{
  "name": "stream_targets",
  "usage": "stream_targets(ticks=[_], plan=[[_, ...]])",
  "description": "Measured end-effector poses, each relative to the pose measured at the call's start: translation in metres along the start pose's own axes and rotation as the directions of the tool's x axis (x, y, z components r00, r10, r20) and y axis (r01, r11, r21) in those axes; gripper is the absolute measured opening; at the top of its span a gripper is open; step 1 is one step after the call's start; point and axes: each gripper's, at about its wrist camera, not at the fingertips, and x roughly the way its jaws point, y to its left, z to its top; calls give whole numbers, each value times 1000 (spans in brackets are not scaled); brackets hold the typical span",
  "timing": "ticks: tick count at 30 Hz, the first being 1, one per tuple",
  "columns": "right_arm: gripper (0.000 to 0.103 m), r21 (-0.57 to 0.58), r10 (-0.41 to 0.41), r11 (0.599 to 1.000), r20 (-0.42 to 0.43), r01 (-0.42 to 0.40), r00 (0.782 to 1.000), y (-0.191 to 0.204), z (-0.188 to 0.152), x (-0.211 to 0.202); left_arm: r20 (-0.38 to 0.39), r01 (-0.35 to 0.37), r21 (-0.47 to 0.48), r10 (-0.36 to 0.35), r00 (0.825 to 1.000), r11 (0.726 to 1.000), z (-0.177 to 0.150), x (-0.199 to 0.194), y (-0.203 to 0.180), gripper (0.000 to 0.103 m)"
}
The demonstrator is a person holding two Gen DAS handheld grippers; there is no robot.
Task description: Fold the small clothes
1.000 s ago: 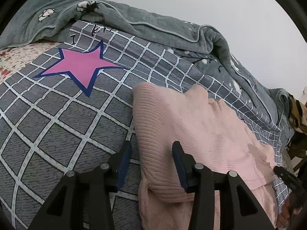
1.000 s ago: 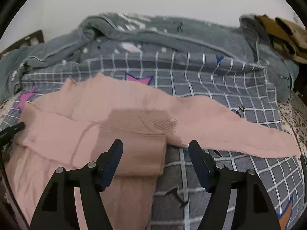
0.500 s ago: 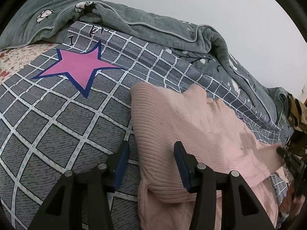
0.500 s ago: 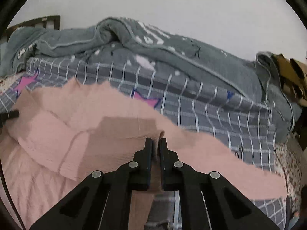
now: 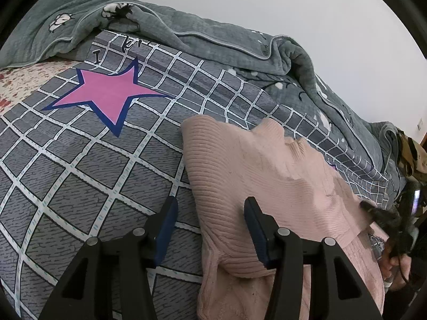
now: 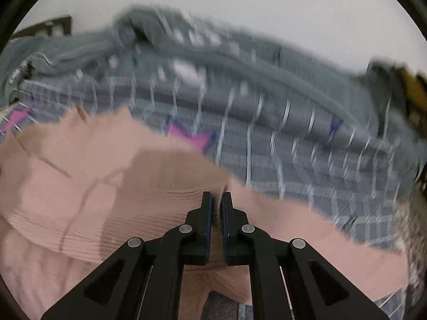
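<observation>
A pink ribbed knit sweater (image 5: 267, 186) lies on the grey checked bedsheet (image 5: 80, 160). My left gripper (image 5: 210, 208) is open, straddling the sweater's left folded edge, one finger on the sheet and one over the knit. My right gripper (image 6: 216, 200) is shut on the sweater's folded sleeve cuff (image 6: 160, 181) and holds it lifted above the sweater body; the right wrist view is motion-blurred. The right gripper also shows at the far right of the left wrist view (image 5: 373, 209), pinching the pink fabric.
A crumpled grey-green quilt (image 5: 213, 34) lies along the wall behind the sweater. A pink star (image 5: 106, 93) is printed on the sheet at left. Brown clothing (image 5: 411, 154) is piled at the far right. A floral sheet (image 5: 16, 80) shows at the left edge.
My right gripper closed on the sleeve cuff and has lifted and carried it, the view now blurred. My left gripper stays open in nearly the same place.
</observation>
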Motion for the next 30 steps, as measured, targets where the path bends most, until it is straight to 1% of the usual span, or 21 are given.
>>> stream_targets(ticks=[2, 3, 4, 5, 6, 8, 9, 10, 11, 13, 15, 16, 17, 21, 24, 26, 28, 30], plan=[[6, 25, 4, 1000, -85, -2, 996, -4, -4, 18, 0, 2, 1, -2, 1000, 1000, 0, 0, 0, 51], [6, 44, 25, 999, -92, -21, 995, -7, -4, 19, -1, 4, 1, -4, 1000, 1000, 0, 0, 0, 52], [8, 56, 28, 998, -83, -24, 996, -10, -5, 16, -3, 6, 3, -6, 1000, 1000, 0, 1, -1, 53], [18, 60, 25, 998, -81, -20, 996, -11, -6, 13, -5, 6, 6, -6, 1000, 1000, 1, 1, -1, 54], [31, 59, 19, 998, -83, -14, 996, -11, -8, 11, -7, 2, 9, -2, 1000, 1000, 1, 2, -2, 54], [40, 63, 14, 998, -71, -10, 997, -11, -11, 4, -8, -3, 14, 3, 1000, 1000, 2, 3, -3, 53], [40, 67, 13, 998, -58, -9, 998, -12, -12, -2, -2, -8, 13, 8, 1000, 1000, 2, 3, -4, 47], [40, 70, 15, 997, -43, -12, 999, -12, -13, -10, 6, -6, 3, 6, 1000, 1000, 1, 2, -2, 20], [42, 71, 21, 997, -31, -18, 999, -11, -14, -17, 5, 19, -11, -19, 1000, 1000, 1, 2, 1, 17], [48, 73, 40, 997, 8, -41, 999, -8, -16, -34, 14, 37, -39, -37, 999, 999, 1, 1, 6, 16], [60, 63, 56, 996, 59, -59, 997, -2, -24, -58, 17, 41, -54, -40, 999, 998, 1, -1, 9, 16], [62, 61, 54, 996, 73, -58, 996, -1, -27, -66, 14, 42, -56, -41, 999, 998, 1, 0, 9, 16], [62, 59, 47, 997, 93, -52, 995, 2, -35, -78, 8, 36, -56, -35, 999, 998, 0, 0, 9, 21], [62, 56, 49, 997, 116, -56, 992, 4, -57, -108, 5, 19, -43, -18, 1000, 999, -2, -3, 7, 29], [62, 78, -23, 997, 131, 13, 991, -11, -75, -128, 8, 4, -8, -4, 1000, 1000, -6, -6, 2, 37], [62, 107, -76, 992, 146, 61, 986, -33, -88, -141, 9, 11, 28, -11, 1000, 1000, -8, -8, -4, 57], [62, 173, -140, 978, 147, 114, 979, -64, -100, -153, 23, -3, 66, 1, 1000, 998, -9, -11, -11, 64], [62, 266, -169, 955, 134, 129, 976, -103, -113, -164, 27, -26, 92, 24, 999, 995, -10, -11, -15, 66]])
